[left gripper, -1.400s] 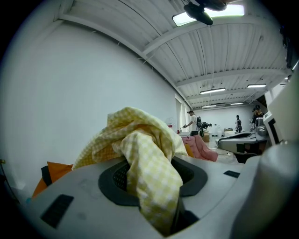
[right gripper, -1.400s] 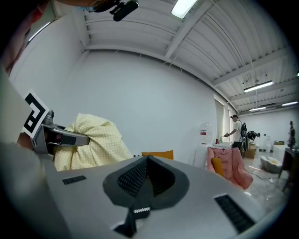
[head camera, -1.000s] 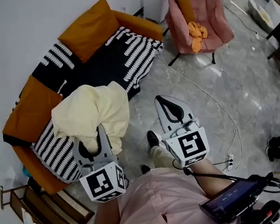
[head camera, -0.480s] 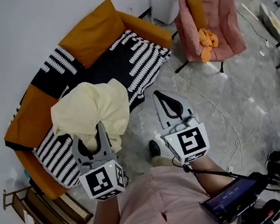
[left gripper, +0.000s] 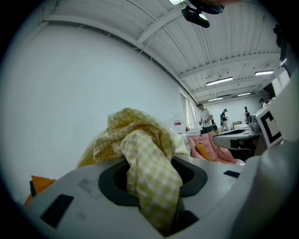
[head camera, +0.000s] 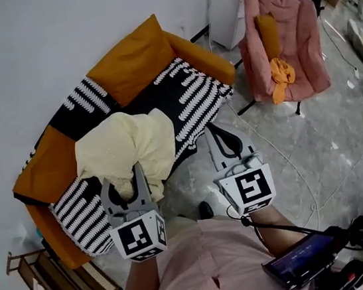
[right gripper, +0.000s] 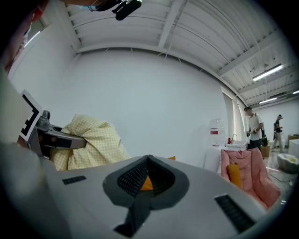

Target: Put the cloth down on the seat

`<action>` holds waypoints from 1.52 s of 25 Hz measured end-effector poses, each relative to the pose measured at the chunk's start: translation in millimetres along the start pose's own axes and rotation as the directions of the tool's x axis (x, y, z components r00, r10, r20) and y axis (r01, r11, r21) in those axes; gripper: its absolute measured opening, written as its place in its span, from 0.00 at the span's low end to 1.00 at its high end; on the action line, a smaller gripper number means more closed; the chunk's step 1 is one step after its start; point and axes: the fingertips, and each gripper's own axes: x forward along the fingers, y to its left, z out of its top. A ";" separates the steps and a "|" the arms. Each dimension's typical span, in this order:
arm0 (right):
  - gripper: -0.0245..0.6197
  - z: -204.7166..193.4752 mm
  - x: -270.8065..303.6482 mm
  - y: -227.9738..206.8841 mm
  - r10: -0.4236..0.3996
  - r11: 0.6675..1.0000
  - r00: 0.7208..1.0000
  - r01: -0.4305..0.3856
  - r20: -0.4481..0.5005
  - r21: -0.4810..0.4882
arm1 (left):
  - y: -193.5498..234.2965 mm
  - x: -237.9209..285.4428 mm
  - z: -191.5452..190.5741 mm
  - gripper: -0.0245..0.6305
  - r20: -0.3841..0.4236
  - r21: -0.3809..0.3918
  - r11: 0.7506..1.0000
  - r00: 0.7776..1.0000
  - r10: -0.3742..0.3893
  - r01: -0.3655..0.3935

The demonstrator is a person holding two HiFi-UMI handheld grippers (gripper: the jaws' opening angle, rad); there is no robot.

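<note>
Over seat (head camera: 188, 96), left gripper (head camera: 134, 178) jaws pinch crumpled yellow-checked cloth (head camera: 128, 145); right gripper (head camera: 214, 129) jaws together.

A lab hall furnished like a living room. Orange sofa (head camera: 128, 62) and pink chair (head camera: 294, 32) stand under strip lights (left gripper: 219, 81), cables (head camera: 283, 150) crossing the floor (head camera: 340, 132).

Ceiling tubes (right gripper: 267, 72) lighting everything bright and even, shadows looking soft. Gripper views bulging fisheye, corners going black, close foreground blurring.
</note>
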 end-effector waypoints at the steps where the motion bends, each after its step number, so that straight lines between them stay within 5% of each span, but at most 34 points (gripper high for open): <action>1: 0.04 -0.5 6.4 -1.2 0.001 1.000 1.000 -0.001 -0.005 0.000 | 3.5 5.8 -0.7 0.30 -0.004 -0.003 1.000 1.000 0.004 -0.004; 13: 0.04 -18.3 107.4 -10.6 -0.016 1.000 0.997 0.015 -0.077 -0.008 | 42.6 107.5 -25.7 0.30 -0.040 -0.047 0.998 0.999 -0.034 0.032; 24: 0.04 17.0 213.8 -45.2 -0.115 0.993 0.993 0.114 -0.030 -0.024 | 75.1 227.7 6.6 0.30 0.008 -0.016 0.990 0.990 -0.141 0.141; 38: 0.04 24.1 235.6 -86.4 -0.252 0.968 0.968 0.252 -0.014 -0.021 | 65.7 306.7 42.2 0.30 0.065 0.026 0.965 0.963 -0.262 0.261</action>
